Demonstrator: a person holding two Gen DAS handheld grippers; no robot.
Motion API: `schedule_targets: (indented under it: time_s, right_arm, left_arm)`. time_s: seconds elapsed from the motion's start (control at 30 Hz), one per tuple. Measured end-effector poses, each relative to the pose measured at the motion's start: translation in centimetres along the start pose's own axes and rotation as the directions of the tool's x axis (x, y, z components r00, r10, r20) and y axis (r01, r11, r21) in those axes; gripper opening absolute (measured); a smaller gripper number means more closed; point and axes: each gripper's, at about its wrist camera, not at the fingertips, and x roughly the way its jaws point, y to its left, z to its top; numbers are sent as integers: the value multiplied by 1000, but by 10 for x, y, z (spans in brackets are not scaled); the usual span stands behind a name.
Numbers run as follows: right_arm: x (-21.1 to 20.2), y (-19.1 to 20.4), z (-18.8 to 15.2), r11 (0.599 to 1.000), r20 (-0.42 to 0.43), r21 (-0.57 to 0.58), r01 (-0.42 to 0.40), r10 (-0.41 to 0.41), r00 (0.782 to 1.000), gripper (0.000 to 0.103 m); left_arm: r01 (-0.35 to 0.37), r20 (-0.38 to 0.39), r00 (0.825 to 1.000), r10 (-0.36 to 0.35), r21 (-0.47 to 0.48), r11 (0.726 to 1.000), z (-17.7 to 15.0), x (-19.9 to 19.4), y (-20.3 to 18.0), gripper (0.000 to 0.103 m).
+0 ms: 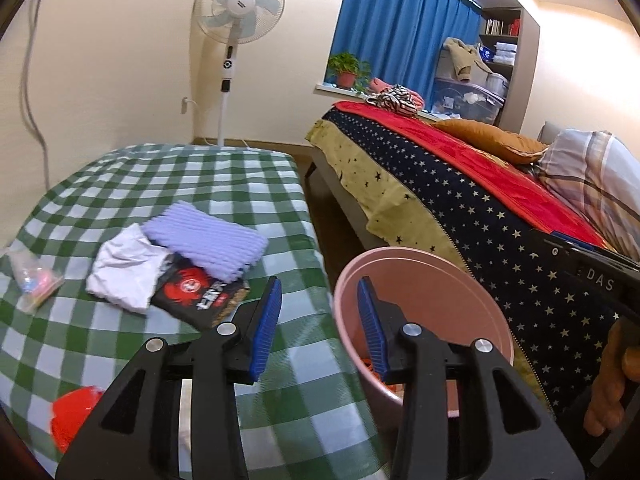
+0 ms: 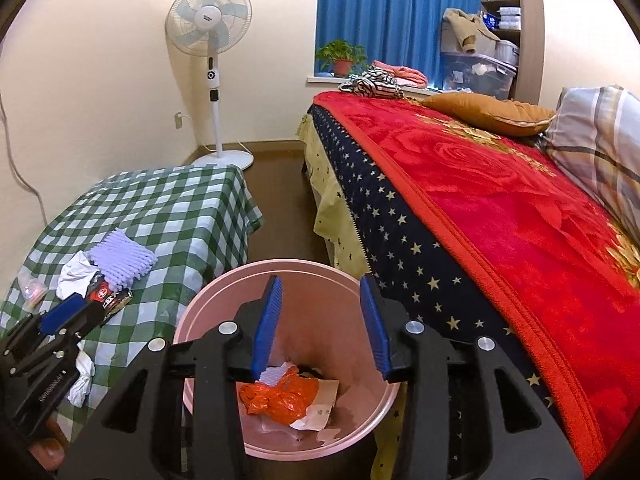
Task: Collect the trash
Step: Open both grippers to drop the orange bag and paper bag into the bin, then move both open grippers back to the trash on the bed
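Hanging over the pink bin (image 2: 276, 276), the right gripper (image 2: 320, 328) has its blue pads spread with nothing between them. Down in the bin lie an orange bag (image 2: 280, 396), a bit of white foam and some paper scraps. The bin stands on the floor between the checked table (image 2: 176, 208) on the left and the bed (image 2: 500, 208) on the right.

The left gripper (image 1: 320, 328) points at the gap between table edge and bin rim (image 1: 420, 254), its jaws also apart and empty. In the right wrist view it shows at the far left, low over the near part of the table.

Trash on the table, all left of the bin: a lilac ribbed foam pad (image 1: 208, 240) lying partly on a black packet (image 1: 200, 292) with a red crab print, a crumpled white paper (image 1: 124, 272) touching both, and a small clear bag (image 1: 34, 280) further left, apart from them. A red wrapper (image 1: 72, 416) sits at the near left edge of the left wrist view. More crumpled white paper (image 2: 82, 376) lies near the table's near edge in the right wrist view.

A fan (image 2: 210, 24) stands in the far corner, and a blue curtain (image 2: 392, 12) hangs behind the bed.
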Motion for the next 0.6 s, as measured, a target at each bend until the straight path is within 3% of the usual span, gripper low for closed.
schedule_targets:
  time_s: [0.2,0.3,0.43,0.6]
  right_arm:
    - [-8,9,-3,1000,17,-21,-18,18,1000,43]
    - [-13,15,-6,999,28,-41,-16,17,999,52]
    - [-23,24,-9,997,54,-62,-34,38,998,72]
    - [-30,41,-15,992,56,-109,-63,69,996,79]
  left_arm:
    - [-23,21,999,24,-15,1000,1,-20,13,39]
    - [-30,28,999,31,-14,999,1,-29,17,39]
    - [-49,25,998,50,-39,998,-2,-41,27,39]
    - [-119,18,993,120,-57,991,-7,-56,42,39]
